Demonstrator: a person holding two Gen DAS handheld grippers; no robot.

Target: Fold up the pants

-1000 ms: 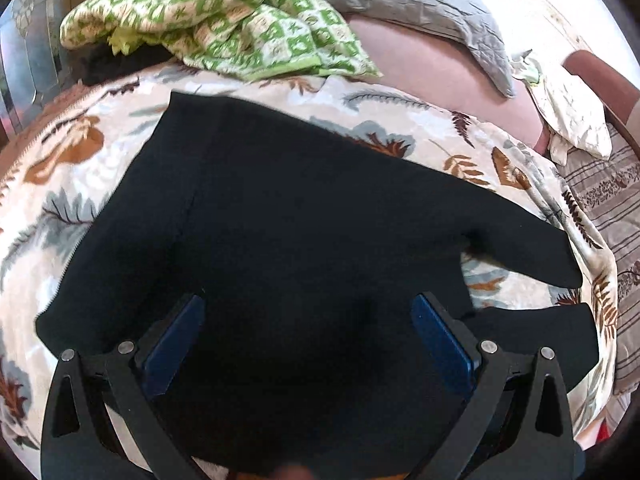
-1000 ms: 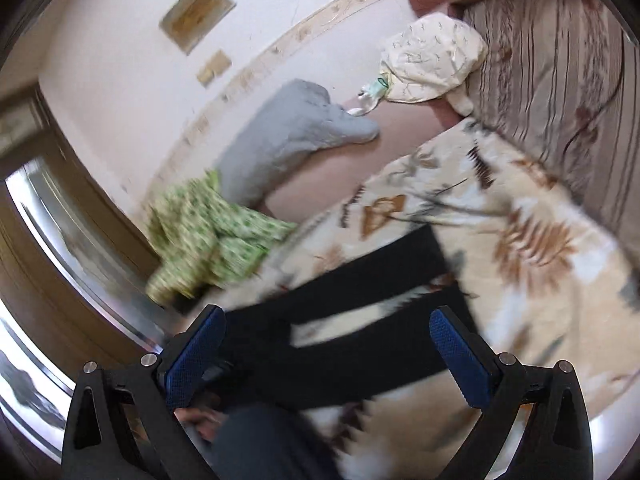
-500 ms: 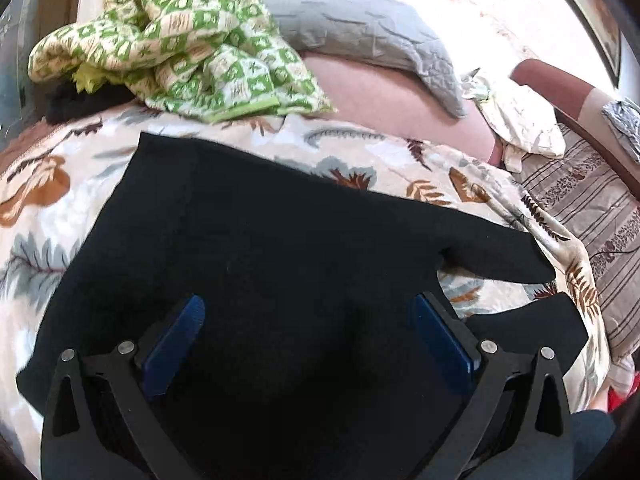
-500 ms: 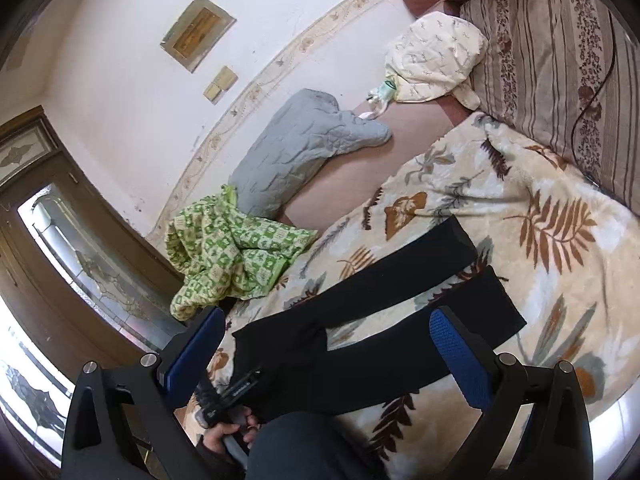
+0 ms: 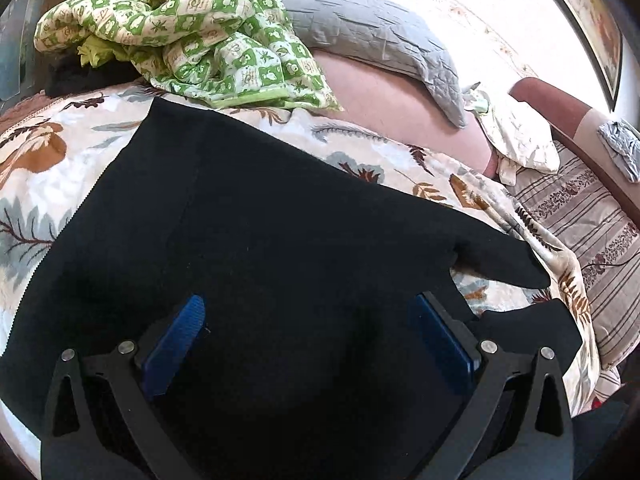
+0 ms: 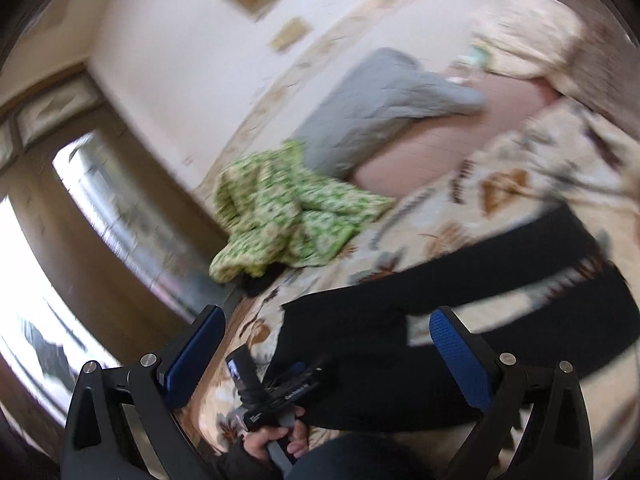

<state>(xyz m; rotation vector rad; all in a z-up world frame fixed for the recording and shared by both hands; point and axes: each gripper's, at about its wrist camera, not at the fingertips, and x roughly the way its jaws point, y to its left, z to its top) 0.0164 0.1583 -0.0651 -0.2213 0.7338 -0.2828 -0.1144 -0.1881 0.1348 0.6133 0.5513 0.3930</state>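
Pants [image 5: 280, 240] lie flat on the leaf-print blanket [image 5: 44, 168], waist end under my left gripper [image 5: 308, 344], both legs running off right, still split apart with blanket showing between them. Left jaws spread wide, nothing in them, hovering over the seat area; over the last second this view has crept forward a bit, so the legs' ends sit closer to centre. My right gripper [image 6: 328, 356] is also spread and empty. Its view has gone blurry and swung since half a second ago, so that hand is mid-move, high above the bed, looking down on the pants [image 6: 420, 320] and the hand [image 6: 276, 444] holding the left tool. Read: no fold started yet, legs not stacked. Both grippers look to be repositioning for a first grab. Likely next is pinching one leg and laying it over the other. Green checked cloth [image 5: 192, 32] and grey pillow [image 5: 360, 32] sit beyond the waist side, clear of the work area.
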